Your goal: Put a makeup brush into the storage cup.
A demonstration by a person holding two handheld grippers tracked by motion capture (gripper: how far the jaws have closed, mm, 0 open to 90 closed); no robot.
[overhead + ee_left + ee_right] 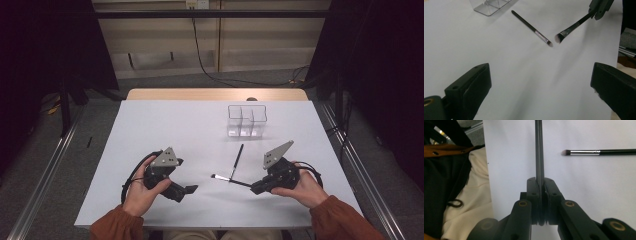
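Observation:
My right gripper [255, 189] is shut on the handle of a thin black makeup brush [231, 180], which sticks out to the left just above the white table [165, 125] and ends in a bristle tip. In the right gripper view the jaws [540, 185] pinch this handle [539, 152]. A second black brush with a silver ferrule [237, 160] lies loose on the table, just beyond the held one. My left gripper [185, 175] hovers at the front left with its jaws [541, 85] wide open and nothing between them; it faces both brushes [531, 27] [574, 25].
A clear plastic organizer with three compartments [246, 121] stands at the back right of the table, and its corner [489, 6] appears in the left gripper view. The person's sleeve and clothing [454, 195] lie past the table's near edge.

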